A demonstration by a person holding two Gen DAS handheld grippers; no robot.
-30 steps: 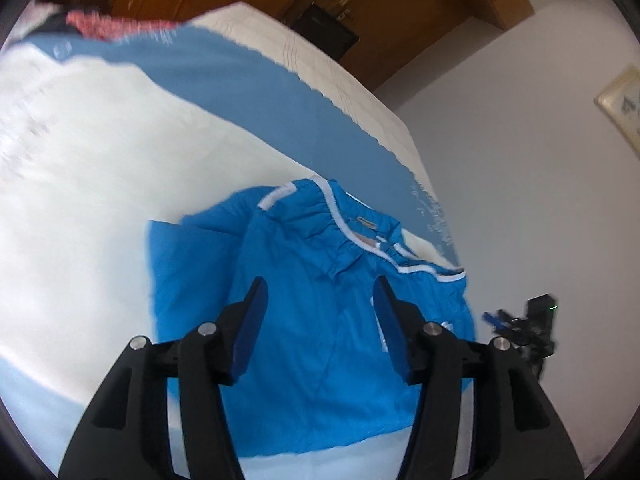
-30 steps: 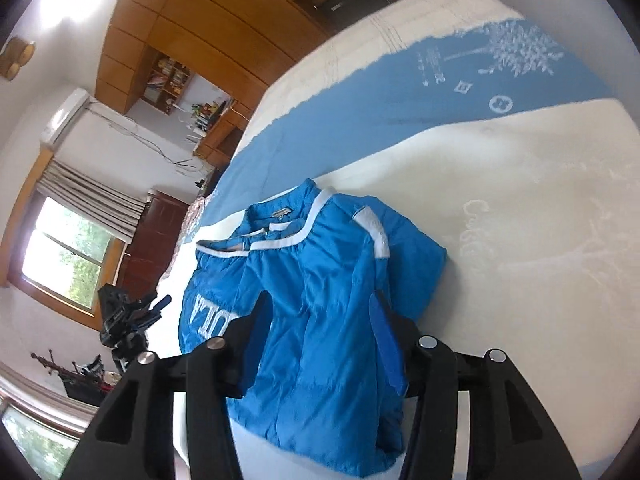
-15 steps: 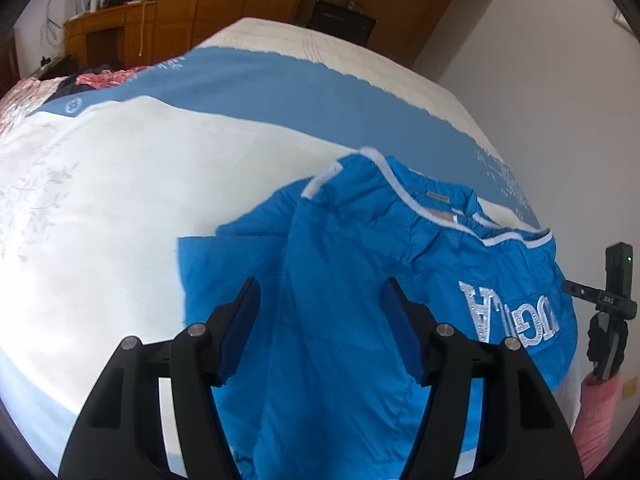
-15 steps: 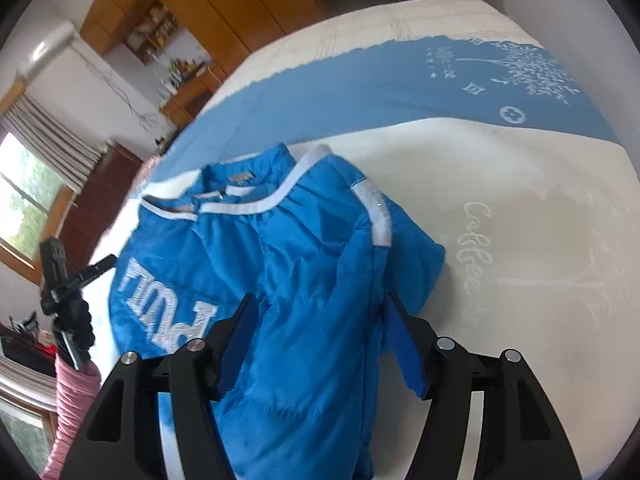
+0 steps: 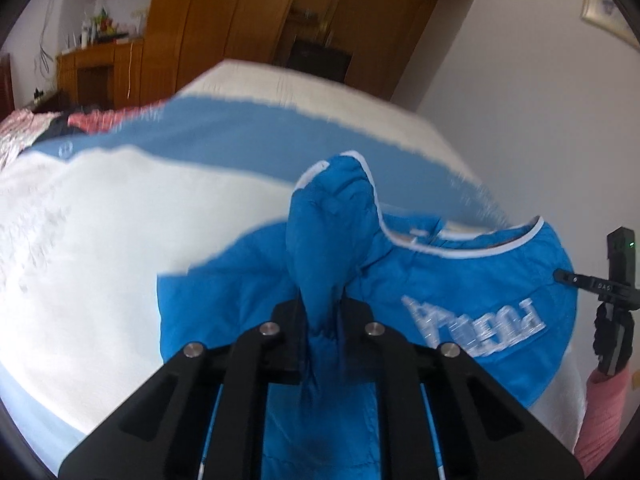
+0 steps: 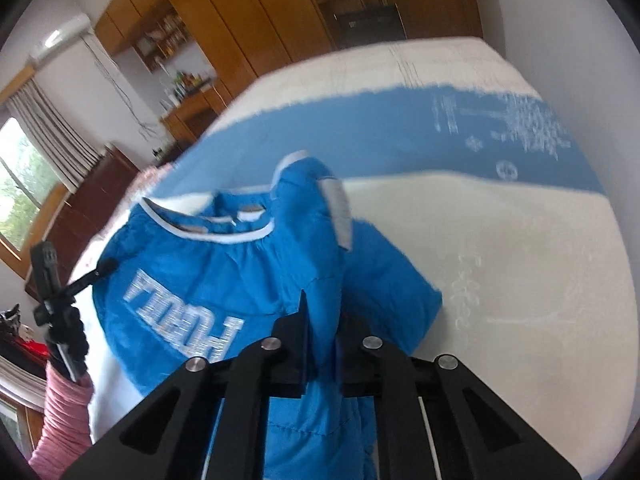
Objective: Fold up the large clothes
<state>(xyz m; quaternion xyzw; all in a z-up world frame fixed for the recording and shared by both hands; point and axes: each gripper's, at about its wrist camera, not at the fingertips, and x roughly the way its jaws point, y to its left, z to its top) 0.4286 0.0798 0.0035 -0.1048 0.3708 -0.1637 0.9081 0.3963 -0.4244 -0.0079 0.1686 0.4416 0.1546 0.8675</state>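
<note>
A bright blue padded jacket (image 5: pixel 472 280) with white trim and silver lettering lies on the bed (image 5: pixel 120 220). My left gripper (image 5: pixel 322 320) is shut on a bunched fold of the jacket's left side, which rises as a peak between the jaws. In the right wrist view the same blue jacket (image 6: pixel 192 272) spreads to the left, and my right gripper (image 6: pixel 322 328) is shut on a pinched fold of its right side with a white shoulder stripe. Each gripper shows in the other's view: the right one (image 5: pixel 612 300) and the left one (image 6: pixel 56 300).
The bed cover is cream with a blue band (image 6: pixel 400 128) across it. Wooden wardrobes (image 5: pixel 240 32) stand behind the bed, a white wall (image 5: pixel 540 100) runs along its right side, and a window (image 6: pixel 20 184) is at the left. A pink sleeve (image 6: pixel 64 412) holds the other gripper.
Both grippers went from open above the jacket to shut on its fabric. The pinched folds now lift off the bed, and both views have rolled and tipped up.
</note>
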